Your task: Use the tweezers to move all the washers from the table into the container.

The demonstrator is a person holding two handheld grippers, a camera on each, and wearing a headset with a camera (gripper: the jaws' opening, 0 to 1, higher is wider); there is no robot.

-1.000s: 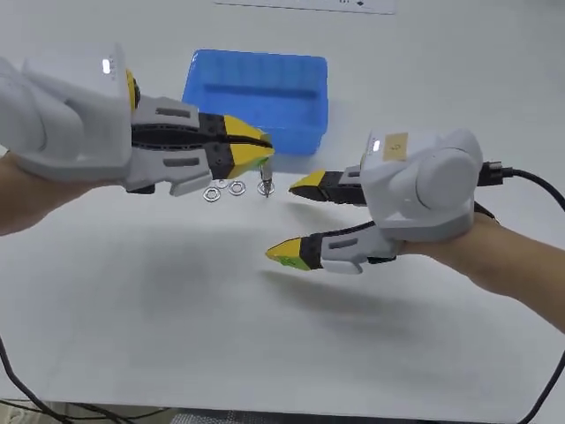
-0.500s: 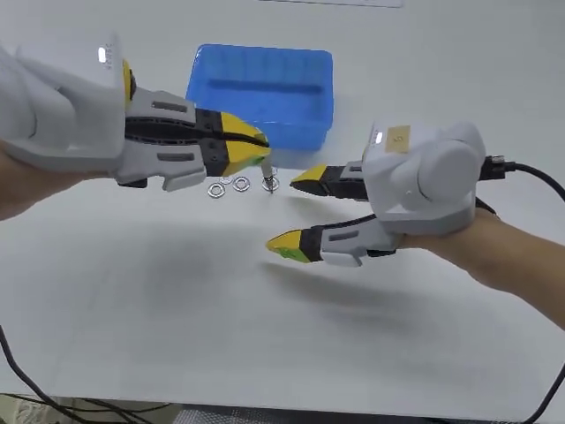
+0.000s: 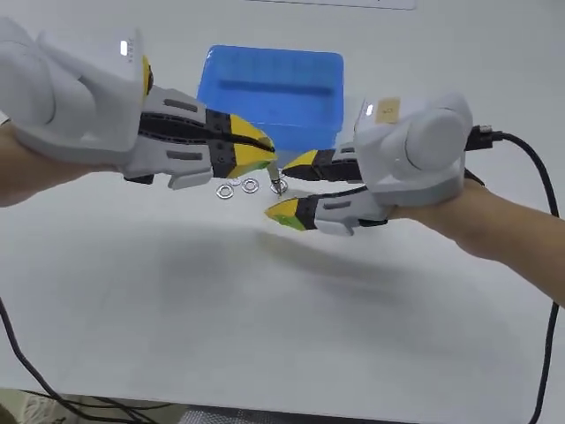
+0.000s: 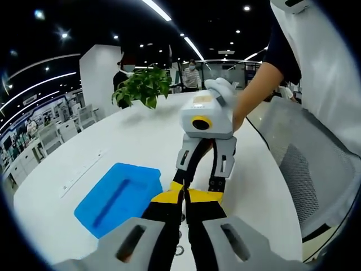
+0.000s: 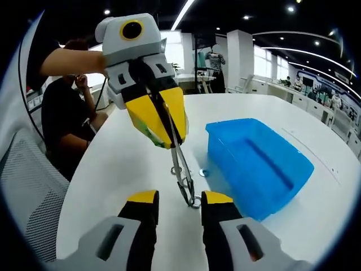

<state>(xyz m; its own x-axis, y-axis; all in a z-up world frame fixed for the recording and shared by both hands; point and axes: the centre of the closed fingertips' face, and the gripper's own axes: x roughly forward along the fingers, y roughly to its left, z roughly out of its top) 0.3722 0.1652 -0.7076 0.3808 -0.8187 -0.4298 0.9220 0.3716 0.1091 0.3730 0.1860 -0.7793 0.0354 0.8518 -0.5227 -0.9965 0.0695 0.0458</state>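
My left gripper (image 3: pixel 267 150) is shut on thin metal tweezers (image 3: pixel 274 177), which point down at the white table. Their tip rests at a washer (image 3: pixel 279 188), with a few more washers (image 3: pixel 237 186) in a short row to its left. My right gripper (image 3: pixel 292 187) is open, one yellow-tipped jaw on each side of the tweezers' tip. In the right gripper view the tweezers (image 5: pixel 179 158) hang from the left gripper (image 5: pixel 148 84) and end at a washer (image 5: pixel 194 201) between my right gripper's (image 5: pixel 179 197) jaws. The blue container (image 3: pixel 272 93) stands just behind the washers.
The right gripper's black cable (image 3: pixel 530 177) trails off to the right. The white table (image 3: pixel 221 309) lies bare toward me. Across the hall stand a potted plant (image 4: pixel 144 87) and people (image 5: pixel 67 121) at other desks.
My right gripper has moved left and up, so its jaws now flank the tweezers' tip, and they stand closer together. The left gripper and tweezers stay over the washers.
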